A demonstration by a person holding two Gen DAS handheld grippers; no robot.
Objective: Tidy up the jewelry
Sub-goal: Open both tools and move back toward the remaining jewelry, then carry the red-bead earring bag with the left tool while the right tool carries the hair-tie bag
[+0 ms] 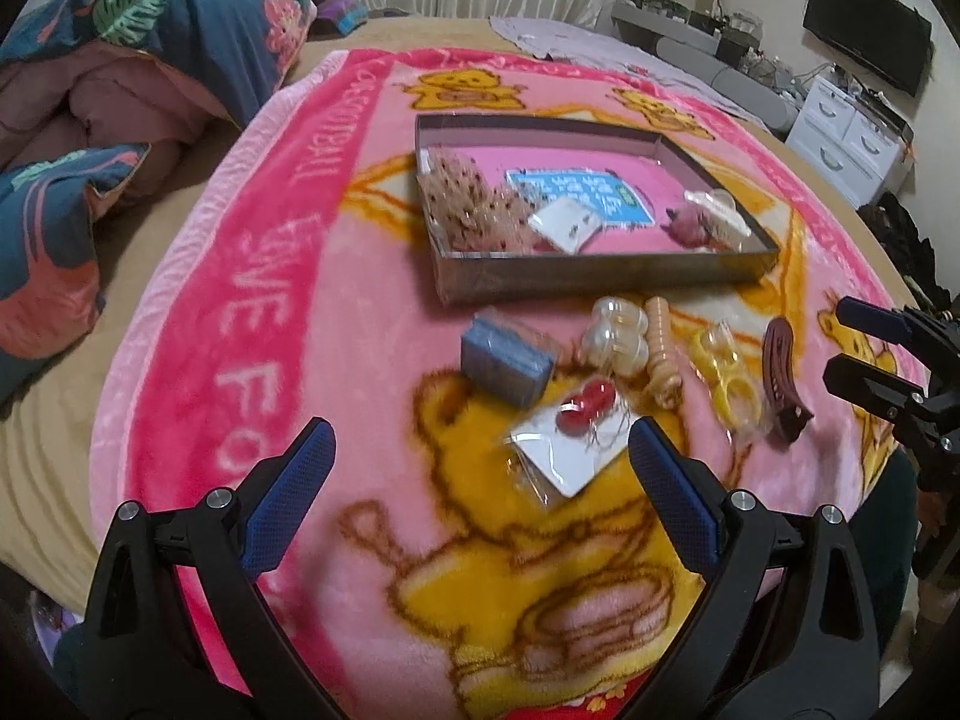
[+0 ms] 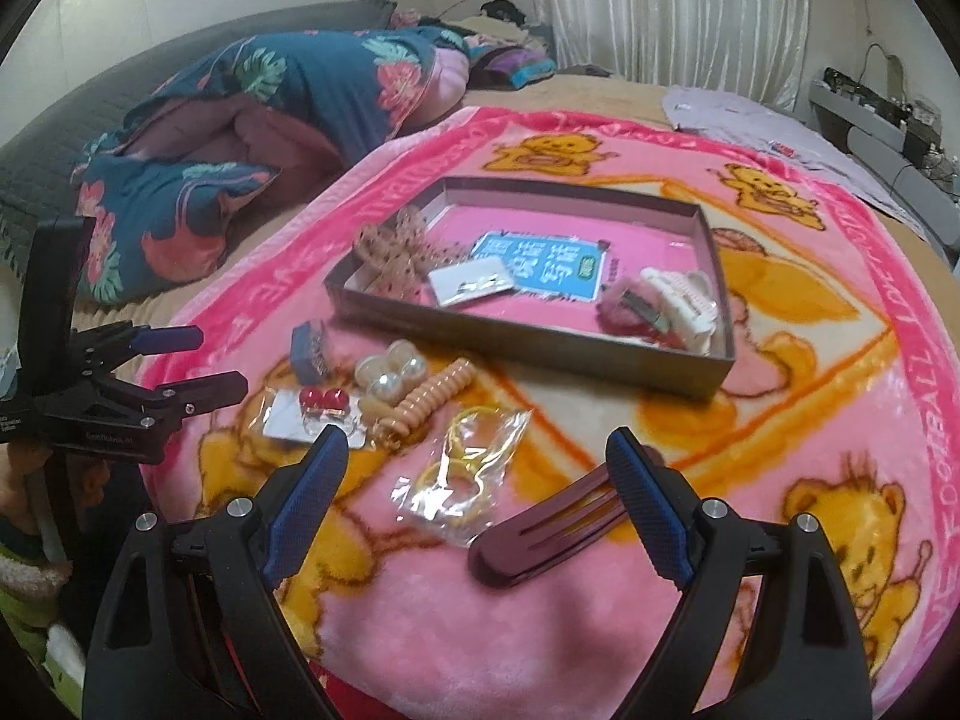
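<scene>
1. Loose pieces lie in a row across the middle of the left wrist view, on the pink bear blanket point(image 1: 336, 276), just in front of the tray. Judged: laid out within reach so each can be lifted into the tray in turn.
2. Left to right in that row: blue box point(image 1: 507, 363); carded red earrings point(image 1: 579, 426) in a clear sleeve, lower centre; pearl cluster point(image 1: 618, 333); peach coil tie point(image 1: 660, 351); bagged yellow rings point(image 1: 729, 384); dark maroon hair clip point(image 1: 783, 384).
3. Tray point(image 1: 600, 276), upper centre, already holds a beaded piece, a white card, a blue card, a pink item and a white claw clip. Sorting looks partly done.
4. Left gripper point(image 1: 480, 468), bottom of the frame: jaws spread wide, nothing between the pads, angled down toward the blanket. The earring card sits just inside its right finger. Likely target, not certain.
5. Right gripper point(image 2: 477, 468), bottom of the right wrist view: jaws wide apart, holding nothing, tilted down. The yellow rings' bag lies between the fingers and the maroon clip against the right one; contact unclear.
</scene>
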